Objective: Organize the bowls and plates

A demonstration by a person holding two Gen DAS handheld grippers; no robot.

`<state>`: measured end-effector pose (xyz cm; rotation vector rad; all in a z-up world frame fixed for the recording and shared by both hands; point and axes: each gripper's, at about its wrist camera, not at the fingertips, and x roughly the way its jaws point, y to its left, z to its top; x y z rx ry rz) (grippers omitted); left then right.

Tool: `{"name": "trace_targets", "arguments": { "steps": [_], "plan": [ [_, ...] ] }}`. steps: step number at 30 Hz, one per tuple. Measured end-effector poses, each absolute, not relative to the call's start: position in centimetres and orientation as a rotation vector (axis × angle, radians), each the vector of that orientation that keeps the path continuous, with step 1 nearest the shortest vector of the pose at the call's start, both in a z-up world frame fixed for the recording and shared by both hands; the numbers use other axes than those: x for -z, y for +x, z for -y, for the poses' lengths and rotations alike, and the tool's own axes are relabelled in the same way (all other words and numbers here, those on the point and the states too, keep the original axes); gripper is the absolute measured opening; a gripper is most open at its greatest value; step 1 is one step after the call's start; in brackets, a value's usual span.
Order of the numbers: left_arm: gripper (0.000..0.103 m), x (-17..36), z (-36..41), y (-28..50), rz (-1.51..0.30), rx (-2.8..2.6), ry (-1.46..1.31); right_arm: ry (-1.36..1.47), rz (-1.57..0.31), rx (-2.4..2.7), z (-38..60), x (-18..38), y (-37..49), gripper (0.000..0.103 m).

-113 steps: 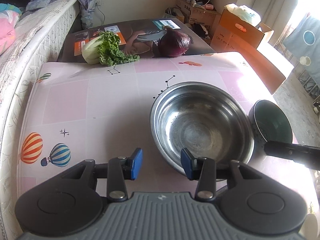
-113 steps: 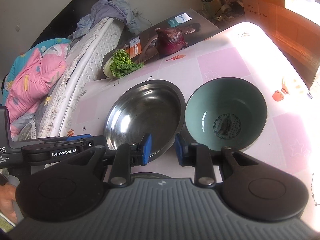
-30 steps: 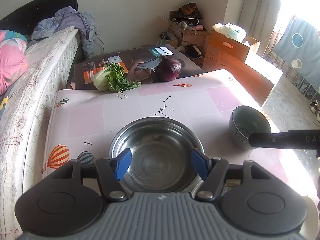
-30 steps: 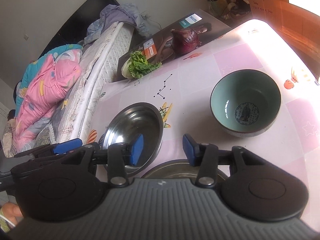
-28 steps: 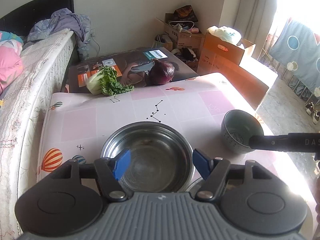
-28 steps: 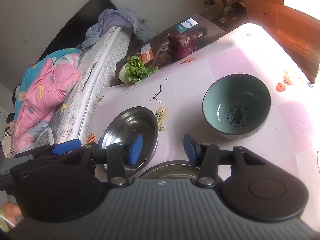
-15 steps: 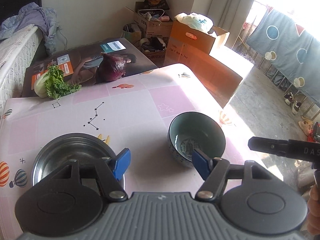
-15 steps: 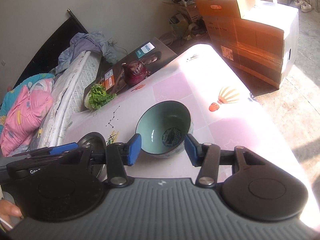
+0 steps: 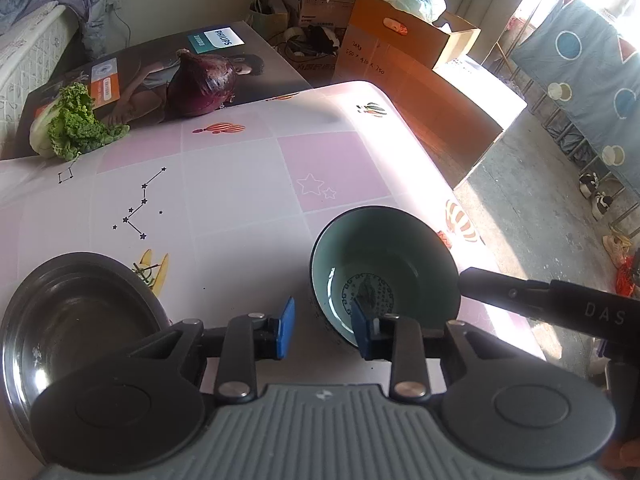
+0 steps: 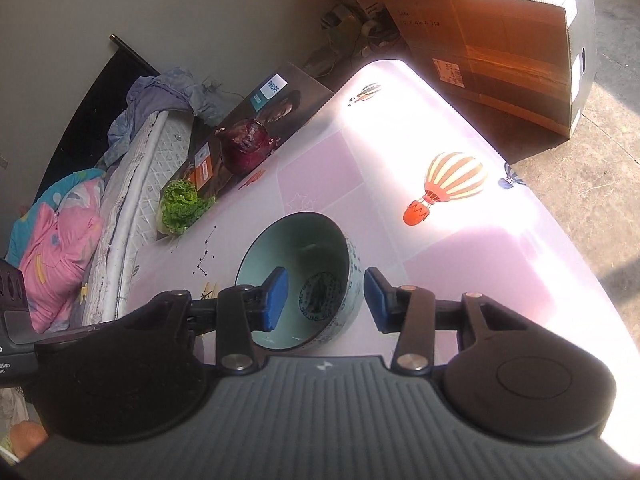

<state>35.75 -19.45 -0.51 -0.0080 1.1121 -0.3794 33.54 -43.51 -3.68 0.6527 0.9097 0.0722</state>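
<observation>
A teal bowl [image 9: 400, 256] with a dark print on its bottom stands upright on the pink patterned table [image 9: 240, 184], near the right edge. My left gripper [image 9: 323, 328] straddles the bowl's near-left rim, one pad inside and one outside; its jaws are closing and the outer pad stands clear of the wall. My right gripper [image 10: 325, 302] straddles the right wall of the teal bowl [image 10: 308, 248], jaws closing, the inner pad well off the wall. A steel bowl [image 9: 72, 320] sits at the lower left.
A lettuce [image 9: 68, 128] and a red cabbage [image 9: 202, 88] lie on a flat printed box [image 9: 140, 76] at the table's far side. Cardboard boxes [image 9: 400, 52] stand beyond the right edge. A mattress [image 10: 132, 184] runs along the left.
Both views swung from the steel bowl to the teal bowl and came down close over it. The left jaws narrowed from wide apart, and each gripper now has a bowl wall between its pads.
</observation>
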Motion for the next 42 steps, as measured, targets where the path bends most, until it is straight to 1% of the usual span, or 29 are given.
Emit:
{"name": "trace_targets", "arguments": {
  "steps": [2,4,8,10,16,30,34,42],
  "plan": [
    [0.025,1.0,19.3,36.2,-1.136,0.375,-0.03,0.658,-0.921,-0.073,43.3,4.3,34.2,0.036],
    [0.021,1.4,19.1,36.5,-1.153,0.371,-0.052,0.663,-0.933,-0.073,43.1,5.0,34.8,0.03],
    [0.019,2.0,19.2,37.0,-1.174,0.37,-0.065,0.65,-0.939,-0.067,42.8,5.6,35.3,0.027],
    [0.018,2.3,19.4,37.3,-1.187,0.369,-0.075,0.65,-0.946,-0.063,42.9,6.0,35.5,0.022],
    [0.017,3.1,20.0,37.5,-1.203,0.354,-0.07,0.696,-0.98,-0.066,43.5,7.4,35.8,0.014],
    [0.016,4.9,20.2,38.6,-1.254,0.319,-0.119,0.746,-0.99,-0.07,43.5,9.0,37.2,0.017],
    [0.016,4.9,20.2,38.5,-1.255,0.313,-0.12,0.773,-1.001,-0.07,43.5,9.6,37.5,0.019],
    [0.016,4.6,19.8,38.4,-1.252,0.304,-0.12,0.801,-1.021,-0.069,43.1,9.8,37.7,0.019]
  ]
}}
